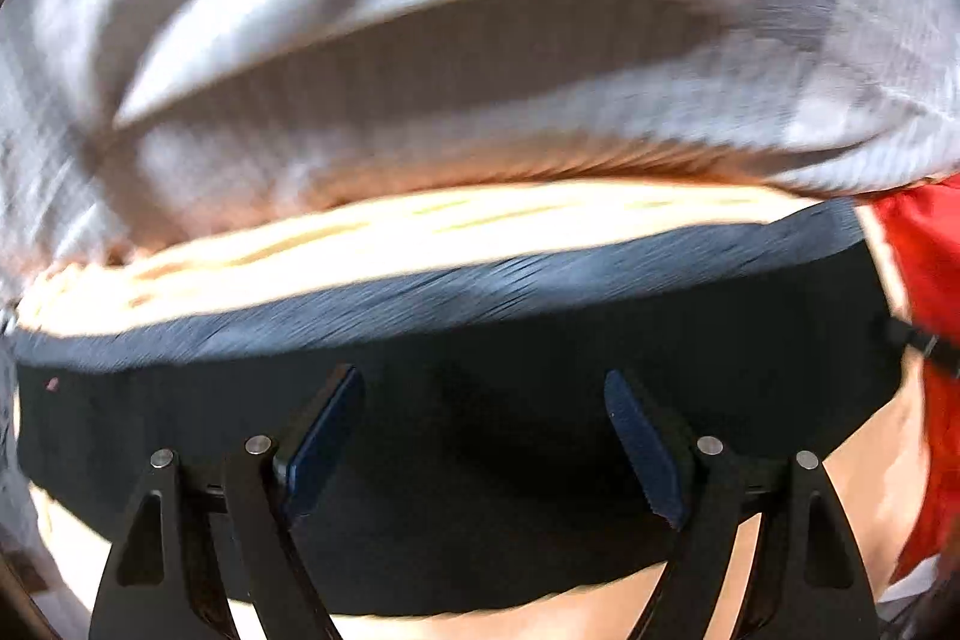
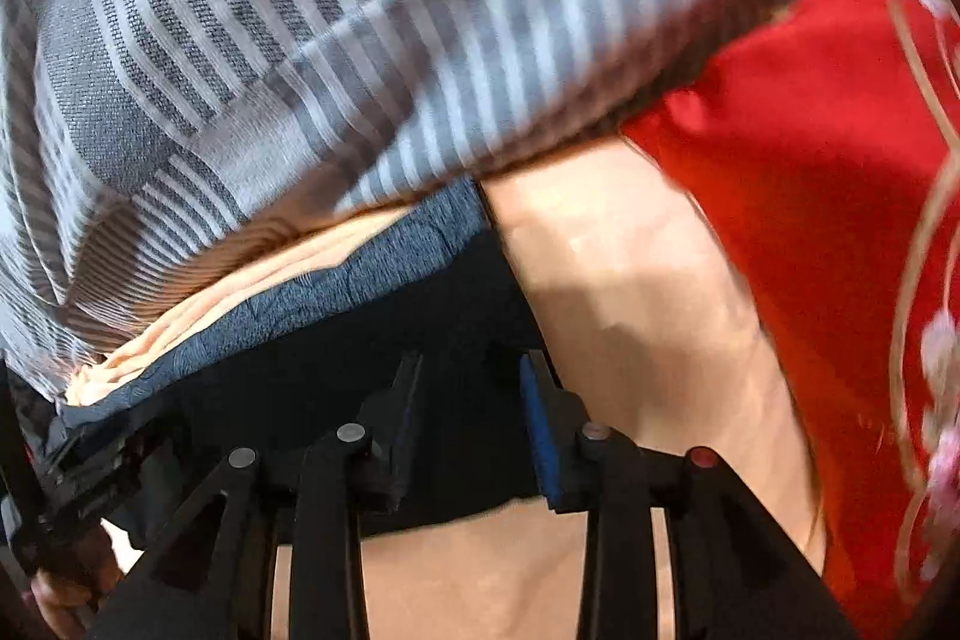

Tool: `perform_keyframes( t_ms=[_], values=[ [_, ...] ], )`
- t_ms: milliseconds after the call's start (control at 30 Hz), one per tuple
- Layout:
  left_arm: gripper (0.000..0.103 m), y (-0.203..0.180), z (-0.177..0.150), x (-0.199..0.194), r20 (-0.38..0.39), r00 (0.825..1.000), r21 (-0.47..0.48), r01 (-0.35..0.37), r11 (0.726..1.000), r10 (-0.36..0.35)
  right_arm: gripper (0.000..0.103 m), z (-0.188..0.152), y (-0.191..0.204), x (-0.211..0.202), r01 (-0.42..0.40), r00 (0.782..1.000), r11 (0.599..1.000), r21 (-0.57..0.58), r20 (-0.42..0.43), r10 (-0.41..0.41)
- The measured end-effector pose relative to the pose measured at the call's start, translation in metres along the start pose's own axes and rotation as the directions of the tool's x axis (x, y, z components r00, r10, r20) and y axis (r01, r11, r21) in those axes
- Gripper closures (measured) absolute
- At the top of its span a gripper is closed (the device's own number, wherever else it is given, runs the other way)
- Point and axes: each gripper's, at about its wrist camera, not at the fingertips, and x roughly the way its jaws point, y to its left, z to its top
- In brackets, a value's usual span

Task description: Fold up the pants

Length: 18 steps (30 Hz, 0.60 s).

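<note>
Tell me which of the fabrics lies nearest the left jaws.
The dark navy pants: they sit right at the open left gripper, folded into a thick band. The grey striped cloth and red fabric lie farther off.

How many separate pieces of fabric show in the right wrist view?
4. The striped grey cloth across the top, the red cloth at right, the peach fabric under the stripes, and the dark pants by the right gripper. More may be hidden underneath.
</note>
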Motion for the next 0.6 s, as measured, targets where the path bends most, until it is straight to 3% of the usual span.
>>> perform_keyframes(
  t_ms=[200,333,400,600],
  values=[
    [0.019,-0.073,0.023,0.026,0.026,0.997,0.074,0.076,0.994,-0.079,0.068,-0.017,-0.014,0.005,-0.012,0.998,0.999,-0.044,-0.055,0.010],
    [0.019,-0.085,0.023,0.056,-0.021,0.999,0.032,0.030,0.999,-0.029,0.071,-0.027,-0.016,0.013,-0.020,0.998,0.996,-0.082,-0.066,0.014],
    [0.019,-0.079,0.016,0.057,0.006,0.998,-0.008,0.058,0.998,-0.058,0.071,-0.029,-0.013,0.007,-0.035,0.998,0.997,-0.068,-0.049,0.032],
    [0.019,-0.090,0.011,0.054,0.018,0.999,0.031,0.036,0.999,-0.036,0.071,0.020,0.001,0.018,-0.126,0.992,0.991,-0.047,0.004,0.127]
  ],
)
